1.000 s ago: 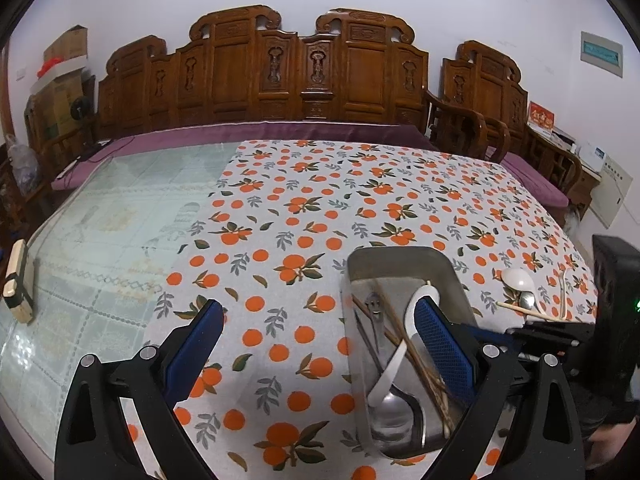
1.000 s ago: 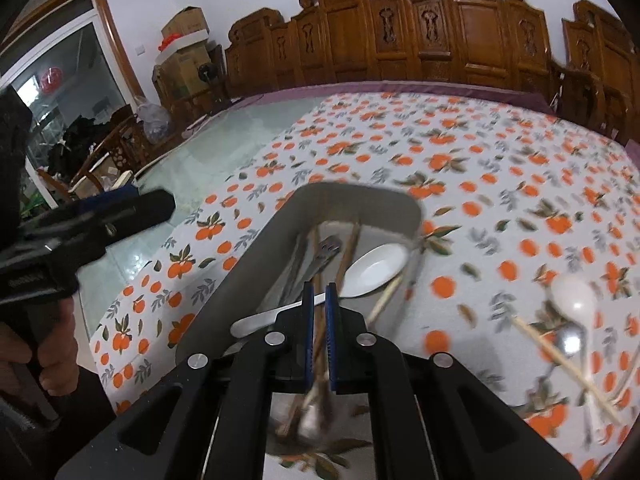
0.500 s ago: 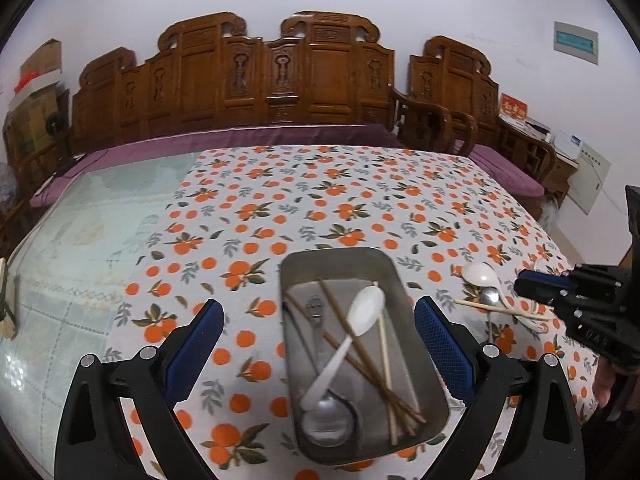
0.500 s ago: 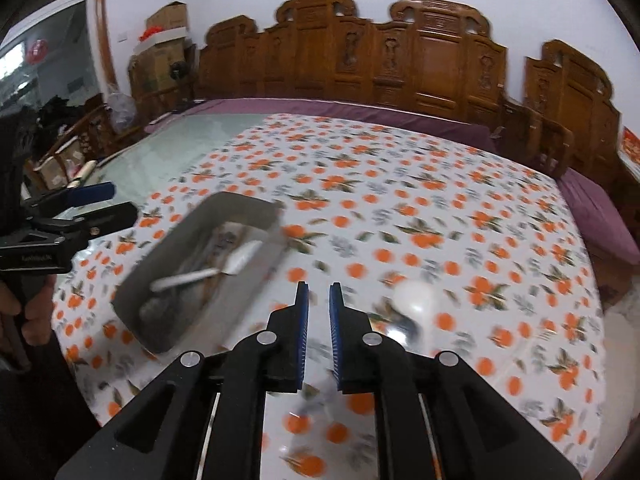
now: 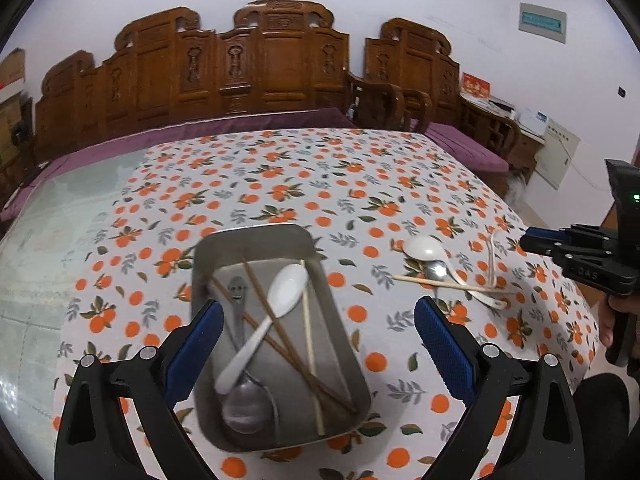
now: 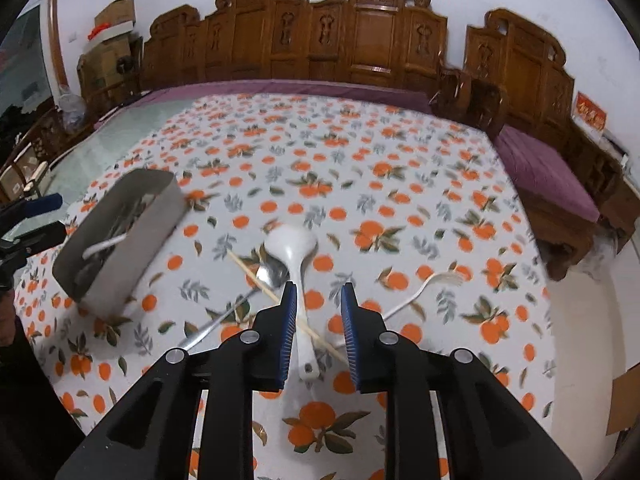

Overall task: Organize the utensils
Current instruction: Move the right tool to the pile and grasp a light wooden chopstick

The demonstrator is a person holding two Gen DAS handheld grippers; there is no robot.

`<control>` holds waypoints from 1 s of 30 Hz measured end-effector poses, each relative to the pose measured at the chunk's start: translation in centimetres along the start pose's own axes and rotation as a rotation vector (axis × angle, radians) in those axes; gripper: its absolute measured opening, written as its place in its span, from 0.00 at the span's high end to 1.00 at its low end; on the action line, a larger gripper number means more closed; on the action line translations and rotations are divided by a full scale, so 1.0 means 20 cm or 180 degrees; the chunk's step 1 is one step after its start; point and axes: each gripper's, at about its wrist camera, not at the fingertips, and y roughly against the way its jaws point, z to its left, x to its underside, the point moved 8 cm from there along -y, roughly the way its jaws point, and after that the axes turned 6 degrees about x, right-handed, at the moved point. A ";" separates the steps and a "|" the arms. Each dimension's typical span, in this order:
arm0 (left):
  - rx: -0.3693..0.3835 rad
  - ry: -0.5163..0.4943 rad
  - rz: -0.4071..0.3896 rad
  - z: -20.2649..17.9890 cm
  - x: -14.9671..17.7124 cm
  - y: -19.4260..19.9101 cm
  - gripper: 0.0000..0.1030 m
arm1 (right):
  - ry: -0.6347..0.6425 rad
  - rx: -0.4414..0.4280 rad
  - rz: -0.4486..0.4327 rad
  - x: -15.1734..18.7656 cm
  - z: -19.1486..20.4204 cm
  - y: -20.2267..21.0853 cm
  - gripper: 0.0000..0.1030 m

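Your right gripper has its jaws a little way apart, and they have just been opening. Nothing is pinched between them. They hang over the handle of a white spoon that lies on the cloth below. A single chopstick lies slanted across that spoon, and a metal spoon sits just beside the white one on the left. A white fork lies a bit to the right.

Your left gripper has its jaws spread wide, holding nothing. Between them you see the metal tray. Inside the tray lie another white spoon, a big metal spoon under it, and some chopsticks crossing over each other.

The tray and the loose pieces all rest on the tablecloth, which has oranges printed on it. The loose pieces lie to the right of the tray. Carved wooden benches stand behind the table.
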 end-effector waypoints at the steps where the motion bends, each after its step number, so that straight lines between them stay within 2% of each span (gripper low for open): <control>1: 0.0017 -0.0026 0.0014 -0.02 0.01 -0.01 0.10 | 0.0024 -0.0012 0.0037 0.02 0.01 -0.02 0.76; 11: 0.0067 -0.0131 0.0050 -0.10 0.03 -0.03 0.10 | 0.0209 -0.0091 0.0352 0.11 0.14 -0.30 0.76; 20: 0.0060 -0.0173 0.0067 -0.12 0.04 -0.04 0.10 | 0.0338 -0.0123 0.0380 0.15 0.17 -0.31 0.76; 24: 0.0055 -0.0174 0.0067 -0.13 0.04 -0.04 0.10 | 0.0458 -0.0112 0.0371 0.15 0.20 -0.32 0.87; 30: 0.0039 -0.0204 0.0089 -0.13 0.06 -0.05 0.10 | 0.0534 -0.0100 0.0276 0.14 0.23 -0.30 0.87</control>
